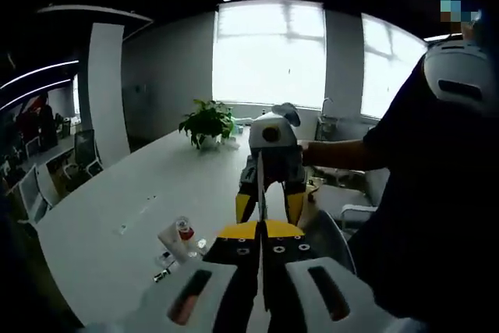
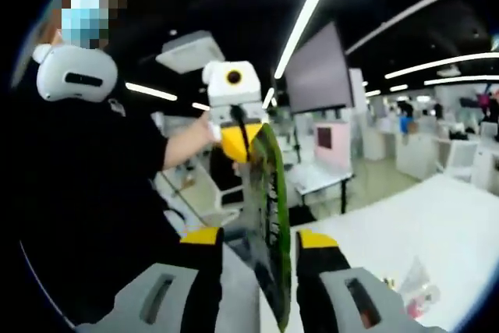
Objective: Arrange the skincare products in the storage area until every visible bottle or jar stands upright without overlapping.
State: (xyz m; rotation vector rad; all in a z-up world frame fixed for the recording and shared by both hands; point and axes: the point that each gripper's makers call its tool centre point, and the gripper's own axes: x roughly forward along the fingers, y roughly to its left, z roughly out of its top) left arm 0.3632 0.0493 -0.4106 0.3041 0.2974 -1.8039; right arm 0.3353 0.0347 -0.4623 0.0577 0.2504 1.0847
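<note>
Skincare products (image 1: 181, 238), a small huddle of a pale tube, a red-topped little jar and some smaller pieces, sit on the white table (image 1: 117, 216) down and to the left of the left gripper (image 1: 261, 233), well apart from its tips and touched by neither tool. I cannot tell from here which of them stand upright. In the right gripper view a few clear, crinkly pieces (image 2: 415, 286) lie on the tabletop off to the lower right of that gripper, too blurred to name. Between the two tools hangs a flat green packet (image 2: 273, 216), thin and printed. The left gripper has its yellow tips pressed together on one end of it, pinching it firmly. In the left gripper view the packet runs edge-on as a thin line straight ahead to the right gripper (image 1: 270, 207), which faces back from just beyond. The right gripper's jaws stand spread, one on each side of the packet, with a gap showing on either side, so it straddles the packet rather than clamps it. In the right gripper view the packet rises between those parted jaws up to the other gripper. The person in dark clothes stands close beside both tools. A potted plant (image 1: 207, 124) sits farther along the table, beyond the right gripper, near the bright windows (image 1: 269, 52).
</note>
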